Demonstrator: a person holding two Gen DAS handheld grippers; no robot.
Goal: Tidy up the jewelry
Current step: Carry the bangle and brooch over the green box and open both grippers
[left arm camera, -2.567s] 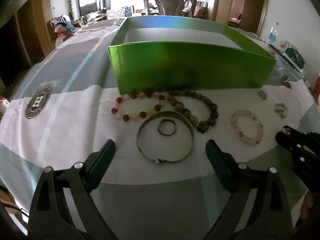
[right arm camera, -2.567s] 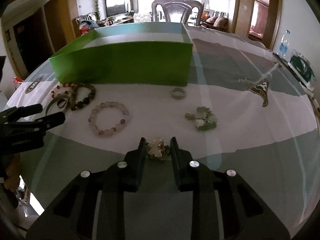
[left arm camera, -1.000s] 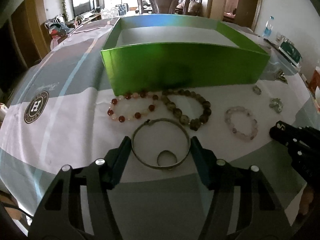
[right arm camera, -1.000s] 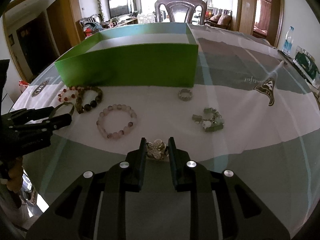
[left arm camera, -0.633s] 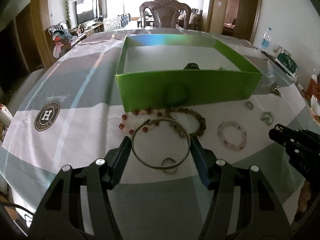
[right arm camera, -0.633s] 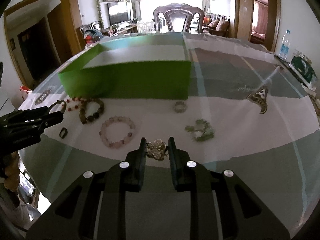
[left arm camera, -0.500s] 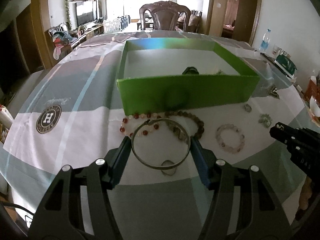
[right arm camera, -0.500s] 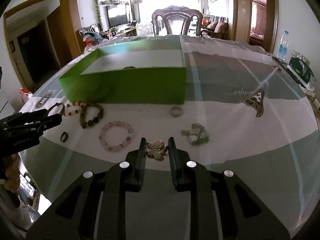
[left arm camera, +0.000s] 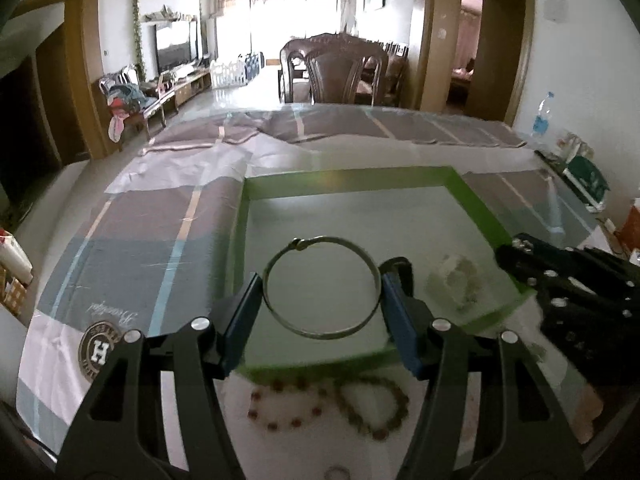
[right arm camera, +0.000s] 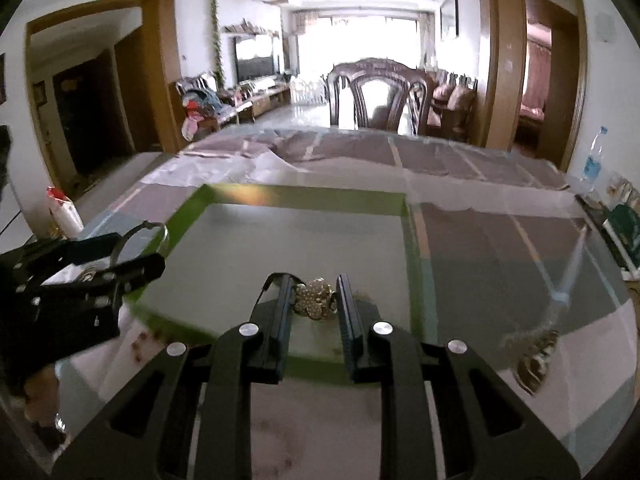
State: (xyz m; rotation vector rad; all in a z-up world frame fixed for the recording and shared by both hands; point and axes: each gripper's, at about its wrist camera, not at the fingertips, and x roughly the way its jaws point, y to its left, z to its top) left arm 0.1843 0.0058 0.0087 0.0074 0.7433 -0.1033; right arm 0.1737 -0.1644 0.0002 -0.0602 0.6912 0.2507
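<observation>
A thin metal bangle (left arm camera: pixel 322 287) is pinched across its width between the blue pads of the left gripper (left arm camera: pixel 322 300), and it is held in the air over the open green box (left arm camera: pixel 352 178), above the box's pale floor; its hooked clasp (left arm camera: pixel 298 244) is turned away from the camera. The hoop is judged light, stiff and smooth, so it could slip or swivel under a side grip; hold is best taken on opposite plain stretches of the wire, clear of the clasp. A small gold flower-shaped brooch (right arm camera: pixel 315 299), its petals set with tiny stones, is clamped between the nearly closed jaws of the right gripper (right arm camera: pixel 314 300), also over the box's near wall. It is judged light but bumpy and delicate, so the pads are best kept on its outer edges. A red bead bracelet (left arm camera: pixel 282 410) and a brown bead bracelet (left arm camera: pixel 378 408) lie blurred on the white cloth just in front of the box, and a pale beaded piece (left arm camera: pixel 454 280) rests inside it
</observation>
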